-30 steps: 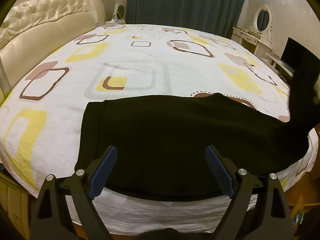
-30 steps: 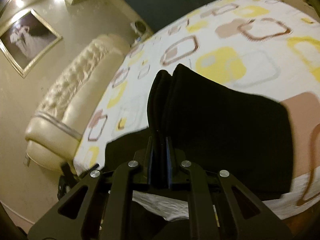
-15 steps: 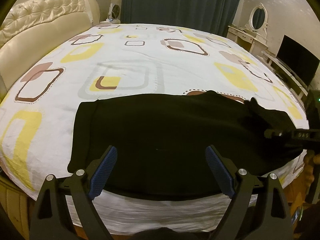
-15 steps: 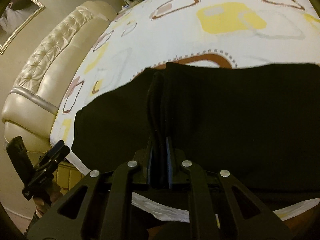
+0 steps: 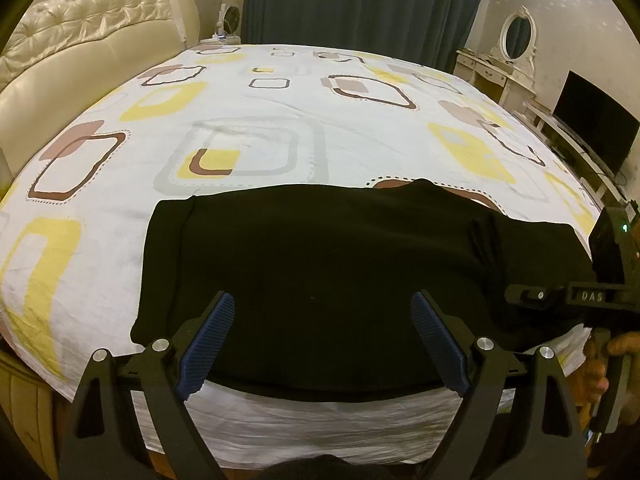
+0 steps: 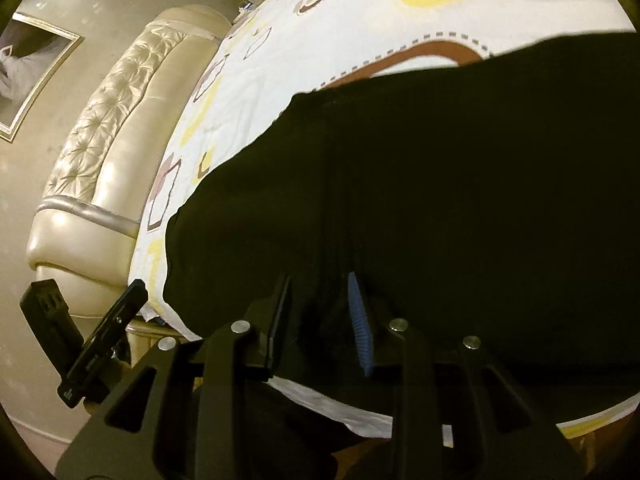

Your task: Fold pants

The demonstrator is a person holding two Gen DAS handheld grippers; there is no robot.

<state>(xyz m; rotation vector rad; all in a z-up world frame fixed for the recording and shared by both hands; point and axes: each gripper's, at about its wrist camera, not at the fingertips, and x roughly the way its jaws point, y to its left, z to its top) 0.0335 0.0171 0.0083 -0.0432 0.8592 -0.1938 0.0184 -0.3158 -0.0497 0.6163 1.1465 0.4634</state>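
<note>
Black pants (image 5: 320, 272) cover patterned sheet (image 5: 256, 120) beside cream headboard (image 5: 80, 48).

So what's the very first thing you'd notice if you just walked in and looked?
The black pants jump out first, lying flat on the near edge of a bed whose white sheet has yellow and brown squares. The left gripper hangs wide open just above them, while the right gripper is opening with a fold of the pants between its fingers. Behind, a cream tufted headboard and dark curtains.
</note>
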